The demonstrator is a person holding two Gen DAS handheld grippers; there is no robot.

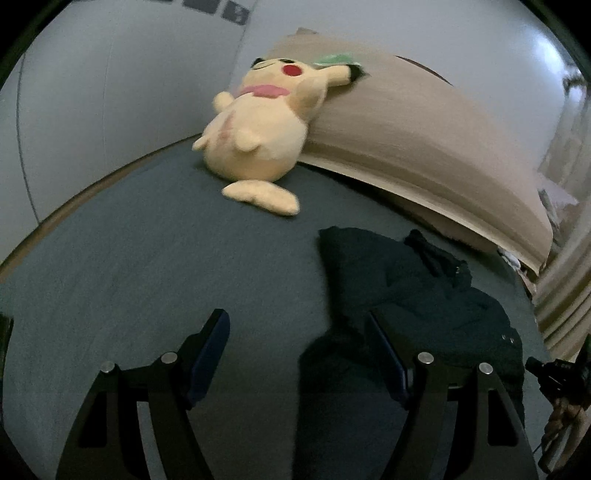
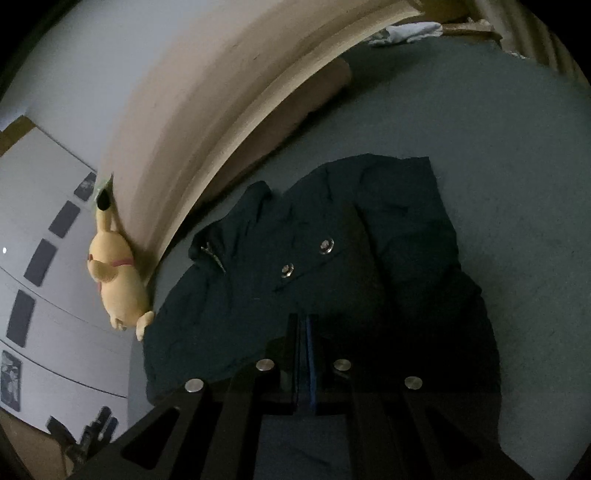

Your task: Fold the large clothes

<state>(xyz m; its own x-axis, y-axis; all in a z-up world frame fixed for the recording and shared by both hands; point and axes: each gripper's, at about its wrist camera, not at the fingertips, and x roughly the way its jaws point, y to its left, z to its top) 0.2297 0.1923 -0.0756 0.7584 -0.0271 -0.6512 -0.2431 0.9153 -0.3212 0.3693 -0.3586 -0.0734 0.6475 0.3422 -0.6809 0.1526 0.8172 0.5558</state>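
Observation:
A dark jacket lies bunched on the grey-blue bed. My left gripper is open, low over the bed, with the jacket's left edge at its right finger. In the right wrist view the jacket spreads below, with two metal snaps showing. My right gripper is shut just above the jacket's near part; whether it pinches fabric is hidden in the dark.
A yellow plush toy leans on the tan headboard at the bed's far side; it also shows in the right wrist view. White wall panels stand behind. White cloth lies beyond the bed's corner.

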